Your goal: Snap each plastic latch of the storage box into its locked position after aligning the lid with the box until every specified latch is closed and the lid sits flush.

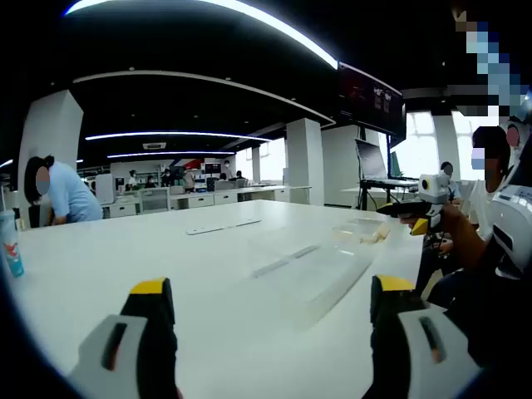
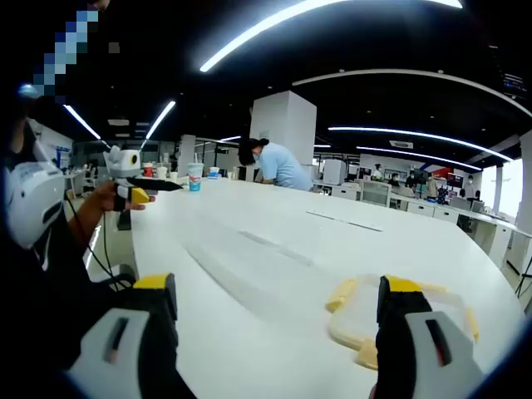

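Across the white table lies a clear storage box, nearly invisible against the surface, its edges hard to trace. Beside it, partly hidden behind the right gripper, sits the lid with yellowish latches. Both the right and left gripper hang released, grasping nothing.

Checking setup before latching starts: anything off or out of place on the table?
Nothing spilled or damaged. The storage box sits near the white table's edge by the right gripper, yellow latches splayed outward, so unlocked. Whether the lid sits flush can't be told. Both grippers, left gripper too, hover open, holding nothing.
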A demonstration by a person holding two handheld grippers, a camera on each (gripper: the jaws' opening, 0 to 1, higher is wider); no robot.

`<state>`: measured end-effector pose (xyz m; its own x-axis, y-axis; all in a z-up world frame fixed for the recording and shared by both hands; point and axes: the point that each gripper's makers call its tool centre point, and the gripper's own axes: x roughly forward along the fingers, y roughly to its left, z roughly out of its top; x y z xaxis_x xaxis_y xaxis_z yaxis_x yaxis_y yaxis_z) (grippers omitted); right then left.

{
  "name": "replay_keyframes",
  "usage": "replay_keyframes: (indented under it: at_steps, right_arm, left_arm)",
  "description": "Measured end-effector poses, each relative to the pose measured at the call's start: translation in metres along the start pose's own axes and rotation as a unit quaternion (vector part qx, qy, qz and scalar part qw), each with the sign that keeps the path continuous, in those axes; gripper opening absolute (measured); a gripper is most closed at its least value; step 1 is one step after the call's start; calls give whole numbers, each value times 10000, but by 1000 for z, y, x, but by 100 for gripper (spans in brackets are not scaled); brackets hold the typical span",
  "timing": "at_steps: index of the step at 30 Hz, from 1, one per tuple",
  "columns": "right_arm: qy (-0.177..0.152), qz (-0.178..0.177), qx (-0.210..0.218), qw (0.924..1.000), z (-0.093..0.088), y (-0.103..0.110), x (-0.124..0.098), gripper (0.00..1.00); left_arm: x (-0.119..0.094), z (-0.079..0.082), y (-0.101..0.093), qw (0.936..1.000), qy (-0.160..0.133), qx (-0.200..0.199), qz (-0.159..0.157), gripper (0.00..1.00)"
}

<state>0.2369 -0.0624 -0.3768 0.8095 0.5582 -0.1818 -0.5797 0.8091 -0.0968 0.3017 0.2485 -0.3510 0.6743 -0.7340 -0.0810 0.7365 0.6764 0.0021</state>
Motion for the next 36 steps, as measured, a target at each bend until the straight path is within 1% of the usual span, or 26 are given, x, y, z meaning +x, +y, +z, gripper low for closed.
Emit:
replay_keyframes:
  at_steps: [4, 11, 14, 16, 19, 24, 33, 36]
  right_arm:
    - [-1, 6, 9, 10000, 0, 1, 0, 100]
    - [-10, -44, -3, 10000, -1, -2, 0, 99]
    - [6, -30, -10, 10000, -1, -2, -1, 99]
    - [19, -26, -9, 10000, -1, -1, -1, 99]
    - [44, -13, 35, 10000, -1, -2, 0, 100]
    - [-47, 16, 38, 10000, 4, -1, 0, 100]
    - [56, 38, -23, 10000, 1, -1, 3, 100]
    - [45, 29, -23, 10000, 1, -1, 3, 100]
  left_arm:
    - [-1, 2, 2, 10000, -47, -2, 50, 95]
    - [-1, 0, 2, 10000, -3, 3, 50, 95]
    - [-1, 2, 3, 10000, -6, -4, 58, 97]
    - [-1, 2, 2, 10000, 16, -16, 58, 99]
    - [-1, 1, -1, 10000, 69, 1, 4, 99]
    - [-1, 0, 0, 9999, 105, 26, 1, 99]
    - [-1, 2, 3, 10000, 58, 34, 22, 99]
    - [-2, 1, 3, 10000, 74, 46, 23, 99]
